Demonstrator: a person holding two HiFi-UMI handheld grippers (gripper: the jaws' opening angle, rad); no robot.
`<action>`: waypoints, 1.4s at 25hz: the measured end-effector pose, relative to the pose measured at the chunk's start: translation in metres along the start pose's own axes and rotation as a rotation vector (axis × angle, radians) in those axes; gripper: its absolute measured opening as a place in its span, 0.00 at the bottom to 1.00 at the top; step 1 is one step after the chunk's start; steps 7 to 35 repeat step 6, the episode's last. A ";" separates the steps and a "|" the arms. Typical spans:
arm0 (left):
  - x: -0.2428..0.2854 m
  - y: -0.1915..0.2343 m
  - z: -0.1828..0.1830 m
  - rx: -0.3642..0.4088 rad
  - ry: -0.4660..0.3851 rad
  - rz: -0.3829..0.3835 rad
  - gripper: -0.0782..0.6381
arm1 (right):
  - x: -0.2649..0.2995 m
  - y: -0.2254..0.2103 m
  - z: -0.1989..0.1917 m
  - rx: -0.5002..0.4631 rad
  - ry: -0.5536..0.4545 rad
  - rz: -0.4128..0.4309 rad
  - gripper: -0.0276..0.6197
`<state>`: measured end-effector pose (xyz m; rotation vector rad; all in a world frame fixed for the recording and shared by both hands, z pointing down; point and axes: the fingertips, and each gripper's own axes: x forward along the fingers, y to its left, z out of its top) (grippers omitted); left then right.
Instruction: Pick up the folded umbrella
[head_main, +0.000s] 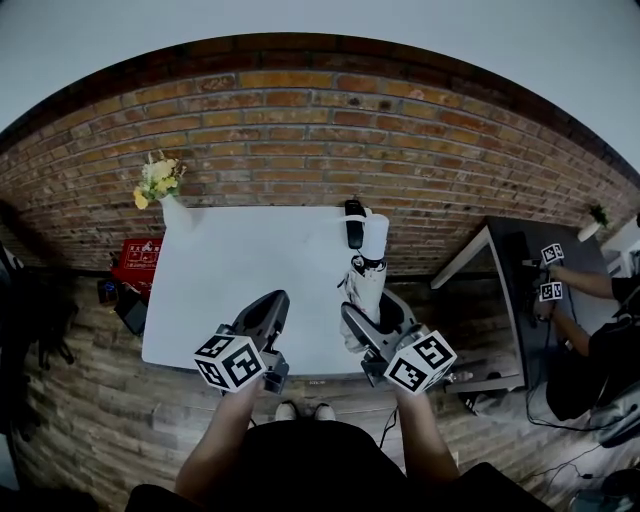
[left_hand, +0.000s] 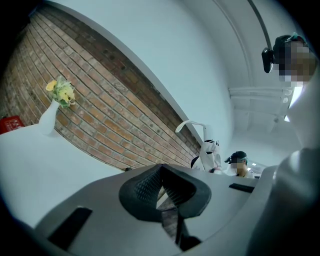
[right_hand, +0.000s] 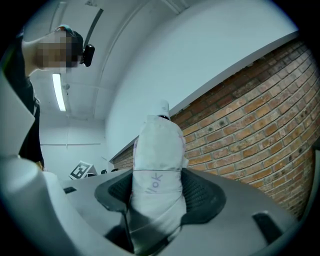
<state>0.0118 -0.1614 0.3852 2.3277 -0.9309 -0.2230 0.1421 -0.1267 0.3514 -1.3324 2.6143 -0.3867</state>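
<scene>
Nearest the head view are the person's two forearms, each hand carrying grey tongs with a black-and-white marker cube. The left tongs (head_main: 270, 302) hang over the near part of the white rectangular desk (head_main: 215, 300); in the left gripper view their ribbed black pads meet at the tips, with nothing between them (left_hand: 162, 187). The right tongs (head_main: 362, 318) are clamped on the white folded fabric umbrella (head_main: 368, 268), whose sleeve fills the gap between the pads in the right gripper view (right_hand: 157, 165). The umbrella lies along the desk's right edge, its black handle (head_main: 354, 225) toward the red brick wall (head_main: 300, 130); whether it touches the desk cannot be told. A white vase of yellow flowers (head_main: 160, 188) stands at the desk's far left corner.
</scene>
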 end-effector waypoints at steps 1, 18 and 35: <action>0.000 0.001 0.000 0.001 0.001 -0.003 0.13 | 0.001 0.000 0.000 0.000 0.000 -0.002 0.47; 0.004 0.004 0.000 0.001 0.010 -0.013 0.13 | 0.006 -0.002 -0.004 -0.002 0.007 -0.018 0.47; 0.004 0.004 0.000 0.001 0.010 -0.013 0.13 | 0.006 -0.002 -0.004 -0.002 0.007 -0.018 0.47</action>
